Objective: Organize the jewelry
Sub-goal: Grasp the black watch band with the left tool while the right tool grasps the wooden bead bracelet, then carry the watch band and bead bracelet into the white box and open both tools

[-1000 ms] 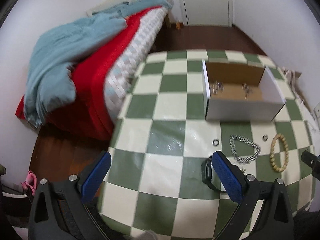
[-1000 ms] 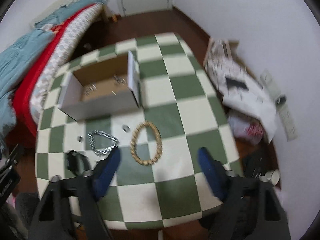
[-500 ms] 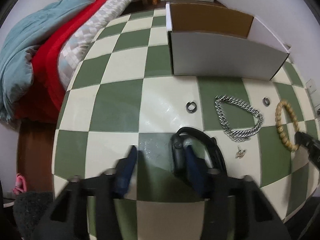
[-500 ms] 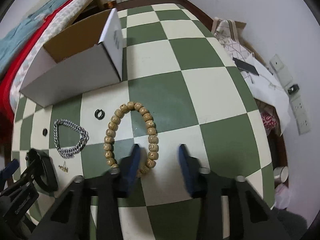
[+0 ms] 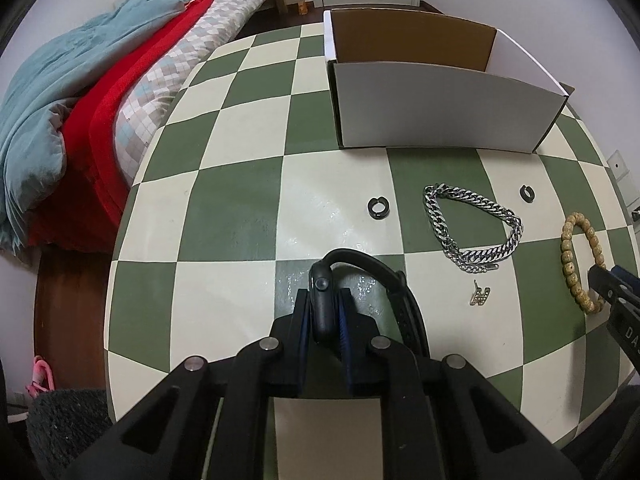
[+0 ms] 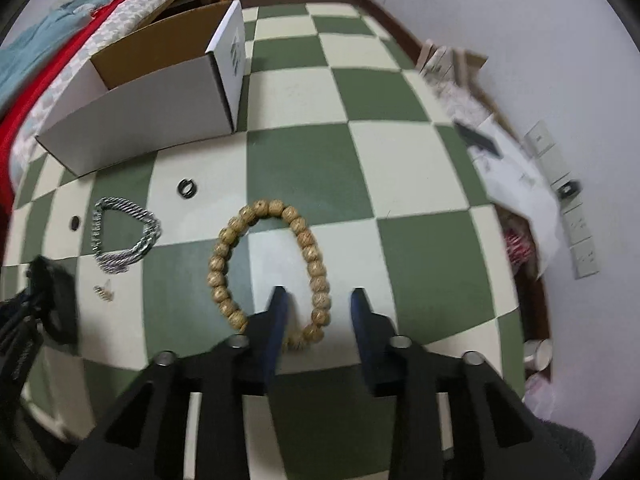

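Left claw [image 5: 324, 312], bottom center of the left wrist view, is closed tight on the case of a black smartwatch [image 5: 322, 304]; the watch strap loops off to the right, lying on the checkered green/cream surface [image 5: 232, 208].

Right claw [image 6: 318, 308], low center of the right wrist view, is partly open w/ its blue pads straddling the near right side of a wooden bead bracelet [image 6: 272, 264]. Pads not yet pressed on the beads; a gap shows on both sides. Bracelet lies flat on the surface.

Other jewelry, left wrist view: silver chain bracelet [image 5: 472, 226] center right, a small black ring [image 5: 377, 208] just left of it, a 2nd black ring [image 5: 527, 193] to its upper right, and a small gold-tone earring [image 5: 480, 296] below the chain. All are apart from each other.

White cardboard box [image 5: 440, 116], brown inside, sits open at upper right of that view, beyond the jewelry. Contents hidden by the near wall.

Bed w/ red & blue-gray blankets [image 5: 80, 120] at upper left, beside the surface.
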The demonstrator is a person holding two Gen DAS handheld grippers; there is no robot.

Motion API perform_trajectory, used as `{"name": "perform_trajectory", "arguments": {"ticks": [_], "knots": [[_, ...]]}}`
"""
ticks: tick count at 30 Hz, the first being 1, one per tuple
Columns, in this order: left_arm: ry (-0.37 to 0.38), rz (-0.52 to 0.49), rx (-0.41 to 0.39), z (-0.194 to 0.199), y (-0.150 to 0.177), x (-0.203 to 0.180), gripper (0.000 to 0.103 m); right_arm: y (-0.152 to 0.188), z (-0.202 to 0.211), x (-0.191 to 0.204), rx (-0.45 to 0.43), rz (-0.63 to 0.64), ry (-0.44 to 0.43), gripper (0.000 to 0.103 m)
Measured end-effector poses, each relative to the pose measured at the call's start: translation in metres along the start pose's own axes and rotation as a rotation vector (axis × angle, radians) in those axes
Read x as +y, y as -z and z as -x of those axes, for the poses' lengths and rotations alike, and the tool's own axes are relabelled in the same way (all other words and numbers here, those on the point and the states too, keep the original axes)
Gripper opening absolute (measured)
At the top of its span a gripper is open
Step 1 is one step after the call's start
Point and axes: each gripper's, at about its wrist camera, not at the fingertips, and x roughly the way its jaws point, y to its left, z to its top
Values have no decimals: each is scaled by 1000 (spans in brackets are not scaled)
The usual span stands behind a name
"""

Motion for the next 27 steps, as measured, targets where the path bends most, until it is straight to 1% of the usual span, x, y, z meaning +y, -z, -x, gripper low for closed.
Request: {"name": "perform_trajectory", "arguments": {"ticks": [2, 3, 4, 5, 6, 7, 8, 10, 16, 19, 23, 27], "knots": [[-2, -1, 0, 0, 0, -1, 10, 0, 0, 2, -12, 7, 10, 36], [-2, -2, -1, 0, 0, -1, 10, 0, 0, 3, -17, 11, 7, 34], [-3, -3, -1, 0, 0, -1, 10, 1, 0, 4, -19, 15, -5, 30], [-4, -3, -2, 0, 0, -1, 10, 1, 1, 7, -20, 26, -15, 21], [-4, -2, -2, 1, 0, 0, 10, 1, 1, 10, -23, 42, -12, 15], [-3, -1, -2, 1, 0, 0, 10, 1, 2, 14, -25, 58, -7, 11], [-2, -2, -1, 0, 0, -1, 10, 1, 2, 17, -28, 69, 10, 10], [-2, -1, 0, 1, 0, -1, 10, 1, 2, 17, -32, 71, 17, 10], [-3, 2, -9, 4, 0, -1, 10, 0, 2, 11, -36, 39, -9, 9], [3, 9, -25, 12, -3, 1, 10, 2, 9, 9, -62, 30, -11, 9], [21, 19, -66, 31, -13, 3, 10, -2, 29, 8, -106, 22, -31, 9], [45, 25, -124, 59, -31, 4, 10, -13, 57, 10, -159, 19, -63, 9]]}}
